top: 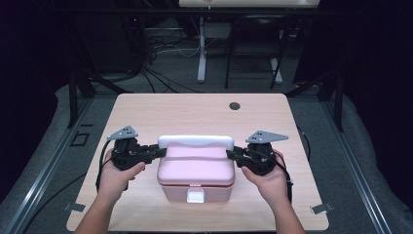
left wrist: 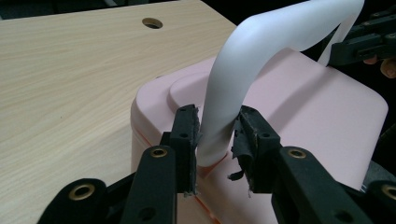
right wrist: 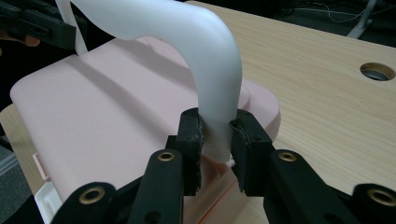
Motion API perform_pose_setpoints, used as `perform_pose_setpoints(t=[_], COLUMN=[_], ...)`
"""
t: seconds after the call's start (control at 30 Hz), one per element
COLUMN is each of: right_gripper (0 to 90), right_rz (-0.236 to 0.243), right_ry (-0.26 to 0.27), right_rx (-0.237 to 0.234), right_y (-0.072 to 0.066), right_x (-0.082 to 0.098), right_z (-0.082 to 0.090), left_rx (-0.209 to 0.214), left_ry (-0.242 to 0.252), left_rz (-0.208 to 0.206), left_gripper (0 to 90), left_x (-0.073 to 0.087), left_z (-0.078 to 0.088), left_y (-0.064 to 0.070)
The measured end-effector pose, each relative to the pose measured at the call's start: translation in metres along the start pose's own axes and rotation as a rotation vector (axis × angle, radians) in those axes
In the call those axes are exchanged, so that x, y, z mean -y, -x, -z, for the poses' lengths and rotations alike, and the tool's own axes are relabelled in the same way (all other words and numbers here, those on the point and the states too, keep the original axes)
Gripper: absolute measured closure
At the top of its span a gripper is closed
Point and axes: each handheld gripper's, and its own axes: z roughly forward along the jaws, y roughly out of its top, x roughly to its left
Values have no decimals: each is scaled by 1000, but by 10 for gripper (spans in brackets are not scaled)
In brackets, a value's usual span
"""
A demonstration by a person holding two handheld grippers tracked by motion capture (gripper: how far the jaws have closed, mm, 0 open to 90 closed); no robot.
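A pink box [top: 196, 168] stands on the tabletop [top: 146, 112], near the front edge and about in the middle between left and right. It has a white latch [top: 197, 196] on its front wall and a white handle [top: 196, 142] that rises over the lid as an arch.

The left tool [top: 157, 152] is at the left end of the handle, held by the person's left hand [top: 117, 175]. In the left gripper view its jaws stand on both sides of the handle's lower leg [left wrist: 219, 126]. The left pad [left wrist: 192, 135] lies against the leg or just beside it, while the right pad [left wrist: 243, 140] is a little apart from it — a narrow gap is visible there, and the pad's cover is torn and hangs loose. So this tool is released around the handle, not clenched on it.

The right tool [top: 233, 155] is at the right end of the handle, in the right hand [top: 268, 178]. In the right gripper view both pads [right wrist: 194, 135] press on the handle's leg [right wrist: 217, 126] just above the place where it joins the box — this tool is grasping the handle.

A round hole [top: 234, 106] is in the tabletop behind the box, well apart from it.
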Motion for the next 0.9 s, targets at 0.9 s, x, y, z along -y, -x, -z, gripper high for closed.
perform_pose_setpoints(t=[0.9], right_gripper=[741], right_rz=[-24], right_ry=[67], right_rx=[-14], right_y=[5], right_x=[-15], right_z=[6], left_rx=[-60], left_ry=[-6], left_rz=[-14], left_gripper=[677], left_x=[15], left_z=[28], left_y=[2])
